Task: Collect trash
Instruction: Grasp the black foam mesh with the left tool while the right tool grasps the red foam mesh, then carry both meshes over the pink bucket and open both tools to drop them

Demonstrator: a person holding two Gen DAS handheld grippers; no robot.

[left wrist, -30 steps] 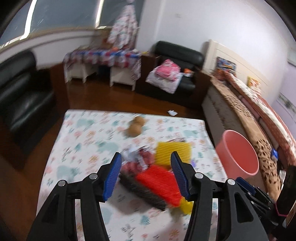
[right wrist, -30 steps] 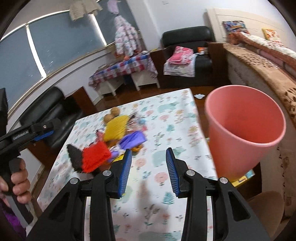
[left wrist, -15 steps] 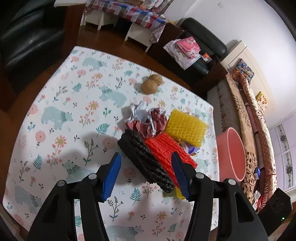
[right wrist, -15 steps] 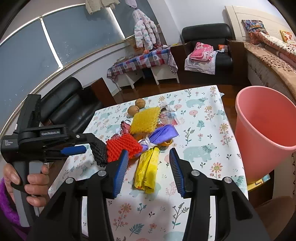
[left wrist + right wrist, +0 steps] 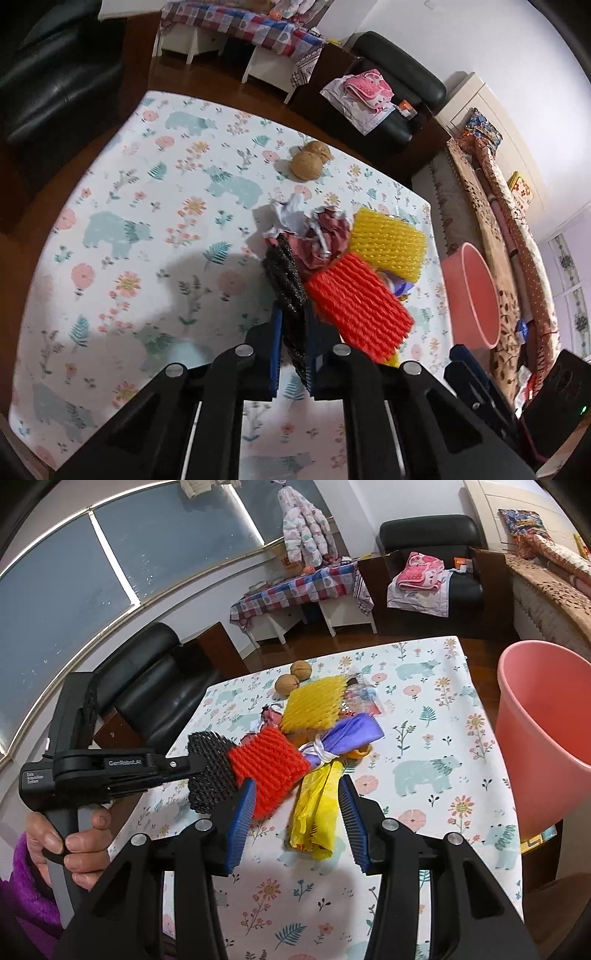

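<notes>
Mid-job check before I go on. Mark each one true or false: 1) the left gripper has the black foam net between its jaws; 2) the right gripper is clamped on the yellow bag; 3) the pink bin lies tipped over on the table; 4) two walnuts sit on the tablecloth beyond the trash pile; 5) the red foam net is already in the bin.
1) True: the left gripper is closing on the black foam net.
2) False: the right gripper is open, its jaws astride the yellow bag without pressing it.
3) False: the pink bin stands upright beside the table.
4) True: the walnuts lie there.
5) False: the red foam net is on the pile.
</notes>
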